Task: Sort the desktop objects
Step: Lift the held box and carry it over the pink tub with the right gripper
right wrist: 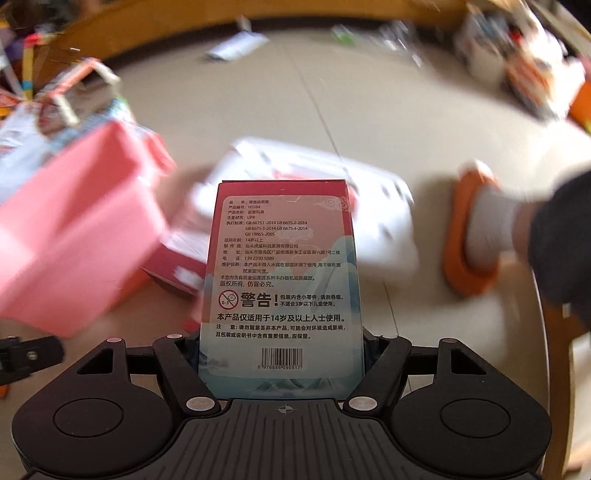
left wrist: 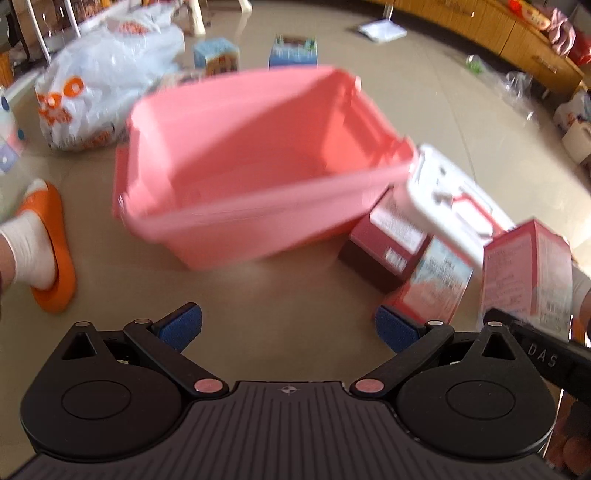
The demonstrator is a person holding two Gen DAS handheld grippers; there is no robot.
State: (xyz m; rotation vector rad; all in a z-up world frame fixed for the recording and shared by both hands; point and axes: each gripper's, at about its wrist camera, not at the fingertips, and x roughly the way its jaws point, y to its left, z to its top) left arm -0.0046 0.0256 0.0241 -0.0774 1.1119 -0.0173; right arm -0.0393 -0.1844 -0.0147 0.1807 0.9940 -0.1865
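A pink plastic bin [left wrist: 255, 162] stands open and empty on the floor ahead of my left gripper [left wrist: 290, 328], which is open and empty, its blue pads wide apart. My right gripper [right wrist: 282, 350] is shut on a pink printed box [right wrist: 282, 269] and holds it upright above the floor; the same box shows at the right edge of the left wrist view [left wrist: 524, 273]. Right of the bin lie a dark red box [left wrist: 388, 243], another pink box [left wrist: 432, 288] and a white box [left wrist: 450, 195]. The bin's side shows blurred in the right wrist view [right wrist: 74, 236].
A white plastic bag [left wrist: 103, 92] lies left of the bin. Two small blue boxes [left wrist: 291, 51] stand behind it. A foot in an orange slipper [left wrist: 48, 251] is at the left, another shows in the right wrist view [right wrist: 476, 229]. Wooden cabinets [left wrist: 498, 33] run along the back.
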